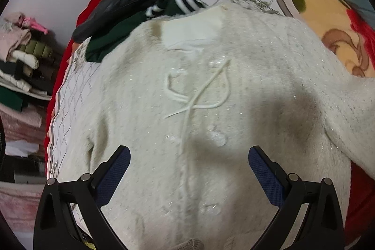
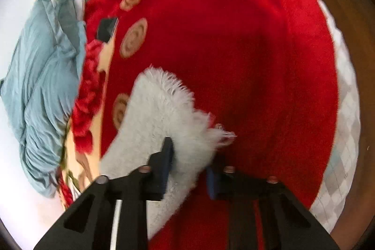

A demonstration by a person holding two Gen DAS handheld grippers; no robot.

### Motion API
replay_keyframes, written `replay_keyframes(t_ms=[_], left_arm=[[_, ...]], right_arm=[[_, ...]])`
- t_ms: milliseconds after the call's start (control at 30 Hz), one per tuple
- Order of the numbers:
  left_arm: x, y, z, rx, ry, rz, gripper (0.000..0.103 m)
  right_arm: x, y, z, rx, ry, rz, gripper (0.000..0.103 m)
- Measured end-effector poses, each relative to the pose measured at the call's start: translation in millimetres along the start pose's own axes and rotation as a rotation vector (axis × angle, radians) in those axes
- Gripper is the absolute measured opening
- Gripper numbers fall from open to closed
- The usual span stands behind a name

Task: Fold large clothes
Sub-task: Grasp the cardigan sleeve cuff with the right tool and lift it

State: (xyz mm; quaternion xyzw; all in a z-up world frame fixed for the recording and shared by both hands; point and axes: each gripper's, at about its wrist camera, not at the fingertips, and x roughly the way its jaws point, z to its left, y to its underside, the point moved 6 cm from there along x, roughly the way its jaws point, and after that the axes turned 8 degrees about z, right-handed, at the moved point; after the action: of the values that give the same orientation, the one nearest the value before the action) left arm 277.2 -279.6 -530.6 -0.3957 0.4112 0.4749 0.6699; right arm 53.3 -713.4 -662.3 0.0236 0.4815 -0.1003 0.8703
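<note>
Both wrist views steeply downward, close over clothes

No text, label, brand or number could be read in either view. The white patch [image 1: 192, 32] inside the cream garment's [image 1: 257, 86] neck looked blank, and the cord [image 1: 199, 95] on it formed no letters.

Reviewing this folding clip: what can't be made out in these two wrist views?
- Left wrist: fuzzy white garment hem and right sleeve, cut off by the frame edges.
- Right wrist: white sleeve end, hidden by the right gripper.
- Right wrist: blue-grey cloth, blurred.
</note>
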Motion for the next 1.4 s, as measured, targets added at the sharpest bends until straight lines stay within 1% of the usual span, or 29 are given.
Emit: replay_keyframes(t_ms=[33, 100, 133, 167, 200, 233, 267, 300, 333, 367, 400, 433, 467, 533, 667, 767, 833, 933, 967, 1067, 1100, 1133, 1167, 1200, 1233, 1267, 1300, 1367, 1400], left_arm=[[2, -2, -5, 0.005, 0.002, 0.002, 0.103], [7, -2, -13, 0.015, 0.007, 0.008, 0.103], [10, -1, -16, 0.017, 0.005, 0.013, 0.103], [14, -3, -18, 0.018, 0.007, 0.018, 0.103], [18, -1, -20, 0.018, 0.011, 0.029, 0.103], [22, 0, -22, 0.016, 0.010, 0.040, 0.103], [26, 2, -22, 0.012, 0.010, 0.053, 0.103], [29, 2, -24, 0.007, 0.012, 0.059, 0.103], [32, 2, -23, 0.003, 0.011, 0.062, 0.103], [34, 2, -22, 0.000, 0.008, 0.065, 0.103], [36, 2, -21, -0.006, 0.007, 0.067, 0.103], [38, 1, -20, -0.012, 0.006, 0.069, 0.103], [39, 1, -17, -0.022, 0.006, 0.069, 0.103], [39, -1, -8, -0.043, 0.008, 0.065, 0.103], [36, 1, 18, -0.098, 0.012, 0.057, 0.103], [37, 6, 46, -0.145, 0.016, 0.059, 0.103], [42, 12, 68, -0.176, 0.014, 0.065, 0.103], [53, 22, 105, -0.233, 0.024, 0.092, 0.103], [56, 26, 117, -0.250, 0.025, 0.101, 0.103], [65, 38, 158, -0.304, 0.011, 0.115, 0.103], [70, 44, 175, -0.326, 0.003, 0.123, 0.103], [73, 48, 188, -0.343, 0.000, 0.130, 0.103], [79, 55, 206, -0.367, -0.005, 0.139, 0.103], [83, 60, 219, -0.385, -0.013, 0.143, 0.103], [86, 67, 231, -0.402, -0.022, 0.147, 0.103], [93, 75, 249, -0.425, -0.034, 0.154, 0.103], [97, 80, 259, -0.442, -0.043, 0.163, 0.103], [109, 94, 284, -0.480, -0.056, 0.185, 0.103], [116, 104, 300, -0.507, -0.062, 0.197, 0.103]], right_arm=[[-10, 2, 3, 0.008, -0.001, -0.029, 0.015], [-37, 2, 6, 0.002, 0.018, -0.113, 0.014], [-48, 6, 5, -0.001, 0.019, -0.131, 0.014], [-49, 4, 4, -0.007, 0.010, -0.126, 0.015], [-40, 2, 5, -0.022, 0.006, -0.098, 0.018], [-33, 0, 4, -0.033, 0.013, -0.077, 0.023], [-22, -2, 3, -0.037, 0.004, -0.048, 0.032], [-10, -4, 2, -0.029, -0.037, -0.007, 0.051], [-3, -3, -2, -0.018, -0.070, 0.026, 0.055], [10, -5, -3, -0.002, -0.072, 0.053, 0.055], [14, -6, -6, 0.007, -0.072, 0.055, 0.053], [17, -8, -4, 0.014, -0.069, 0.038, 0.033], [17, -10, 0, 0.012, -0.043, 0.017, 0.024], [12, -10, 13, -0.017, -0.009, -0.008, 0.014], [-18, 7, 50, -0.106, 0.011, -0.065, 0.011], [-46, 28, 82, -0.193, -0.013, -0.084, 0.008], [-62, 53, 124, -0.301, -0.054, -0.084, 0.008], [-76, 104, 189, -0.479, -0.103, -0.066, 0.008], [-78, 130, 216, -0.552, -0.116, -0.047, 0.008], [-71, 216, 281, -0.755, -0.154, 0.029, 0.008], [-65, 251, 301, -0.835, -0.160, 0.056, 0.008], [-61, 279, 312, -0.887, -0.171, 0.078, 0.008], [-51, 319, 327, -0.957, -0.178, 0.118, 0.008], [-39, 360, 336, -1.028, -0.177, 0.165, 0.008], [-30, 390, 340, -1.075, -0.175, 0.194, 0.008], [-15, 432, 345, -1.147, -0.168, 0.225, 0.008], [0, 474, 345, -1.231, -0.153, 0.267, 0.008], [23, 542, 339, -1.353, -0.125, 0.309, 0.008], [40, 585, 330, -1.445, -0.098, 0.350, 0.008]])
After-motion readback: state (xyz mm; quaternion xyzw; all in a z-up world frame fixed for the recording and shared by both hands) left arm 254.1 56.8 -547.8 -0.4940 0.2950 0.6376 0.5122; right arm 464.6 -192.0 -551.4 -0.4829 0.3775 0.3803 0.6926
